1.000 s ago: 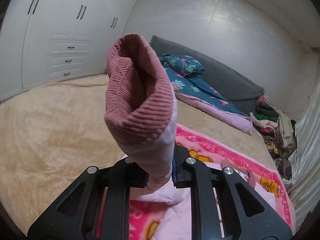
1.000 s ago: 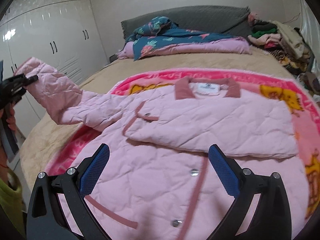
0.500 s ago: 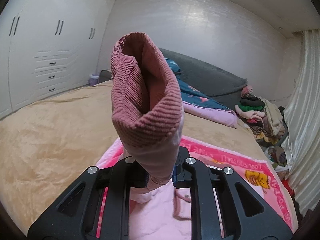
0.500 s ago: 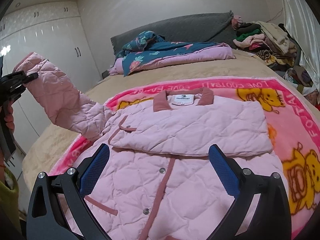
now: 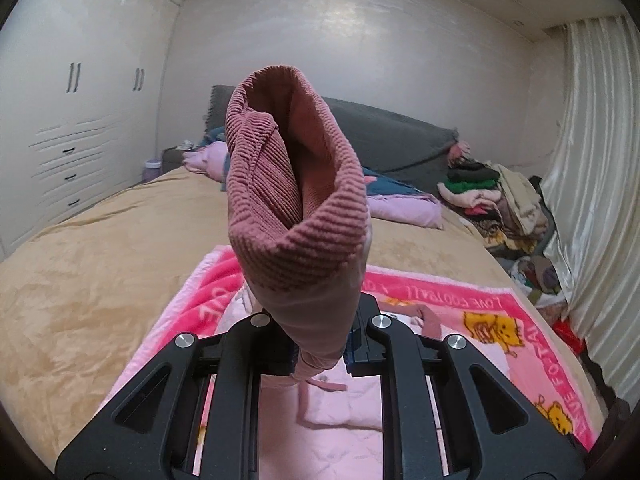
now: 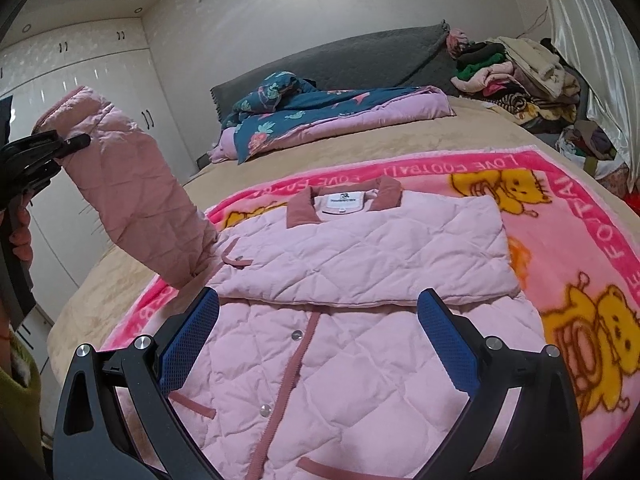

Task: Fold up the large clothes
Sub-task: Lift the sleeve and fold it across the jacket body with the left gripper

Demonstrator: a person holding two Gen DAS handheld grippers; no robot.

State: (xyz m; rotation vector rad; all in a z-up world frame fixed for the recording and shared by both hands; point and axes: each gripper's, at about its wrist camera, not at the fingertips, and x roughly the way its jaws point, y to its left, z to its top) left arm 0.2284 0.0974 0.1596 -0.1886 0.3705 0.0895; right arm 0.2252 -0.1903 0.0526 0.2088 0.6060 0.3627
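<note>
A pink quilted jacket (image 6: 360,264) lies front-up on a pink cartoon blanket (image 6: 568,208), one side folded across the chest. Its other sleeve (image 6: 136,200) is lifted off the bed at the left. My left gripper (image 5: 320,346) is shut on that sleeve near the ribbed rose cuff (image 5: 296,208), which stands up in front of the left wrist camera. In the right wrist view the same left gripper (image 6: 60,144) pinches the sleeve's end. Over the jacket's lower front, my right gripper (image 6: 320,340) hovers open with nothing between its blue pads (image 6: 448,344).
The blanket lies on a tan bed (image 5: 92,280). A folded teal and pink quilt (image 6: 328,116) rests by the grey headboard (image 6: 352,60). A heap of clothes (image 6: 516,76) sits at the far right by a curtain (image 5: 592,184). White wardrobes (image 5: 76,120) line the left wall.
The left gripper has carried the sleeve up and inward toward the jacket's body, so the sleeve now stands steeper. The right gripper has shifted along over the jacket and stays open.
</note>
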